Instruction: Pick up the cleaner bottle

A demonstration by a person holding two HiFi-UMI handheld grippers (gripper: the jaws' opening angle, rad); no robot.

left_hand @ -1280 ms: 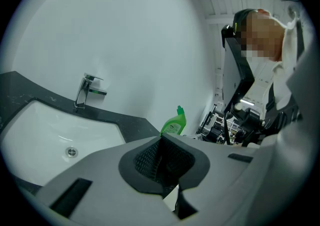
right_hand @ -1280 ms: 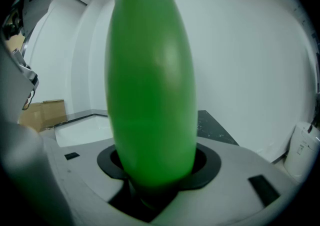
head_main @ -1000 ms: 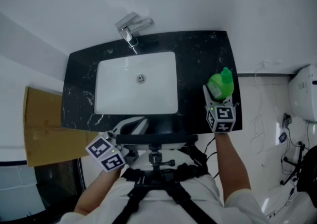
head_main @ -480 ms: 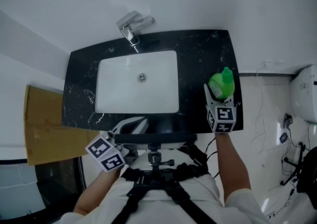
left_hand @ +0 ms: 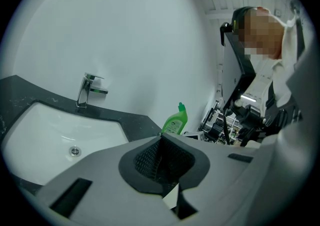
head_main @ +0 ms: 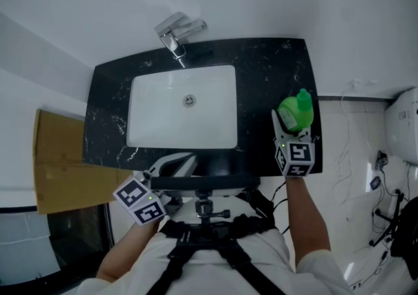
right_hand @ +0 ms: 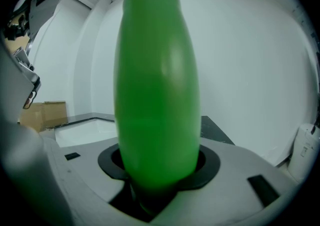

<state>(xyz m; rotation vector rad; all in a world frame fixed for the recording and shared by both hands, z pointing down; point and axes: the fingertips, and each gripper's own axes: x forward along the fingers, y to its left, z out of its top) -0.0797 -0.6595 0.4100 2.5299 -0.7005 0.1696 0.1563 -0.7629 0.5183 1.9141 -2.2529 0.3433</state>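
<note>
the green plastic cleaner bottle (right_hand: 157, 95) stood clamped between the fingers of the right gripper (right_hand: 159, 170), while the left gripper (left_hand: 161, 155) was closed, empty.

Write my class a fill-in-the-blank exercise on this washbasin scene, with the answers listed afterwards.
The cleaner bottle is coloured ____.
The gripper closed on it is the person's ____ one.
The countertop around the white basin is ____.
Missing words: green; right; black.
</note>
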